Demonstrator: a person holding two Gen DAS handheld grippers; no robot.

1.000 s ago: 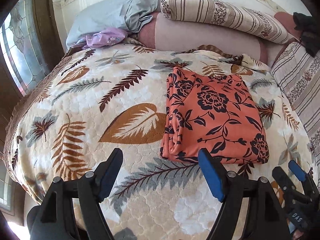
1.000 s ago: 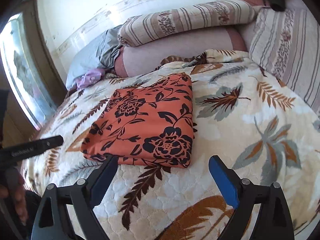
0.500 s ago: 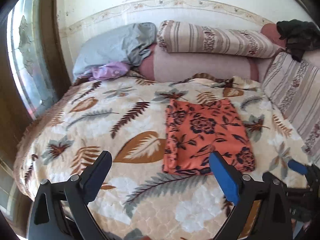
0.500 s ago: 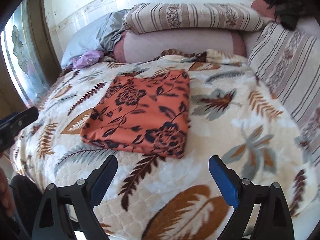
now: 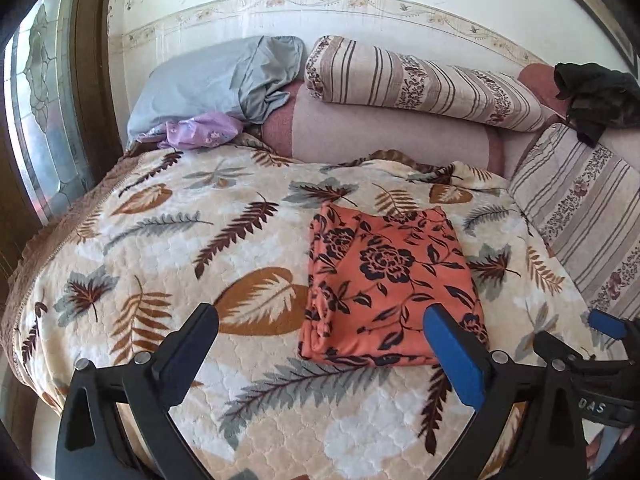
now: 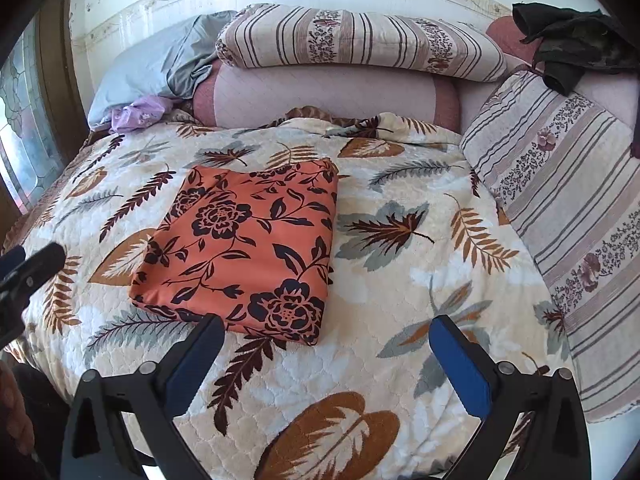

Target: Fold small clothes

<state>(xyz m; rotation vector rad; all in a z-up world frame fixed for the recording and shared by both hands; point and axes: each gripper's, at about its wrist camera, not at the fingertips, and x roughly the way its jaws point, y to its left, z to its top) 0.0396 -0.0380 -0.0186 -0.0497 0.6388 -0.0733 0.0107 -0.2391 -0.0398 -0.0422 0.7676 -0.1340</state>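
An orange cloth with a black flower print (image 5: 384,280) lies folded into a neat rectangle on the leaf-patterned bedspread (image 5: 160,240). My left gripper (image 5: 320,320) hovers above the bed's near edge, just short of the cloth's near left corner. Its jaws are opening and hold nothing. In the right wrist view the same cloth (image 6: 248,248) lies ahead to the left. My right gripper (image 6: 326,326) hangs over the bedspread (image 6: 400,300) beside the cloth's near right corner, jaws opening with nothing between them. Each gripper shows at the edge of the other's view.
At the head of the bed lie a striped bolster (image 5: 420,80), a grey-blue pillow (image 5: 216,76) and a crumpled purple garment (image 5: 200,132). A striped cushion (image 5: 580,208) lines the right side under a dark garment (image 5: 596,100). A window (image 5: 40,120) is on the left.
Both grippers have risen and drawn back from the folded cloth, which now looks smaller and farther off. The left jaws have spread wider. The cloth has not moved.
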